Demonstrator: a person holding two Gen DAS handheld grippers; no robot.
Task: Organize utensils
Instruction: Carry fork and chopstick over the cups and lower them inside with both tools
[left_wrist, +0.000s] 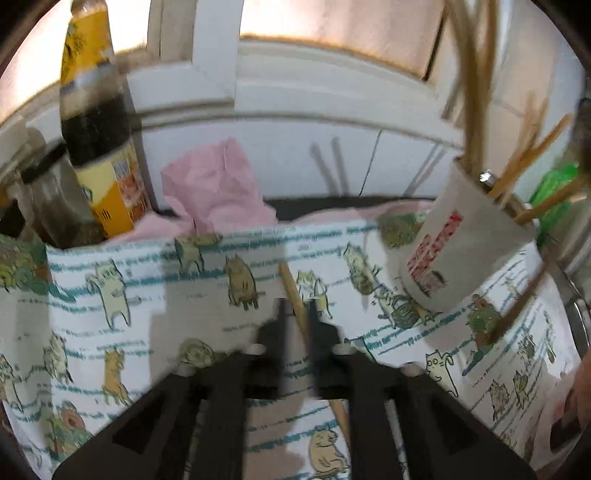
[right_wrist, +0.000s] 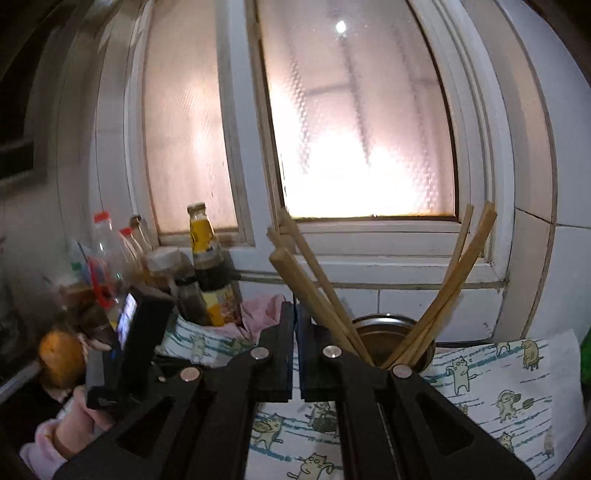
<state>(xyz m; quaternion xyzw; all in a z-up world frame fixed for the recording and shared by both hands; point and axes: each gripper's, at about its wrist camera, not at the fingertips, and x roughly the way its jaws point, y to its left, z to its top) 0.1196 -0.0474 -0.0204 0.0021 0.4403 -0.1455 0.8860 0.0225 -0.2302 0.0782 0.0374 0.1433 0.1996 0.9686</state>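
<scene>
In the left wrist view my left gripper (left_wrist: 296, 317) is shut on a wooden chopstick (left_wrist: 291, 286) that lies slanted over the cat-print cloth (left_wrist: 147, 295). A white cup (left_wrist: 454, 251) with red lettering stands at the right and holds several chopsticks (left_wrist: 476, 92). In the right wrist view my right gripper (right_wrist: 295, 325) is shut with nothing between its jaws, just in front of the cup's metal-rimmed mouth (right_wrist: 384, 332), where several chopsticks (right_wrist: 314, 269) fan out. The left gripper's body (right_wrist: 133, 339) shows at the left.
Sauce bottles (left_wrist: 96, 122) and jars stand at the back left by the window sill; they also show in the right wrist view (right_wrist: 210, 266). A pink cloth (left_wrist: 214, 184) lies behind the print cloth. An orange (right_wrist: 61, 358) sits at the far left. Something green (left_wrist: 554, 192) is behind the cup.
</scene>
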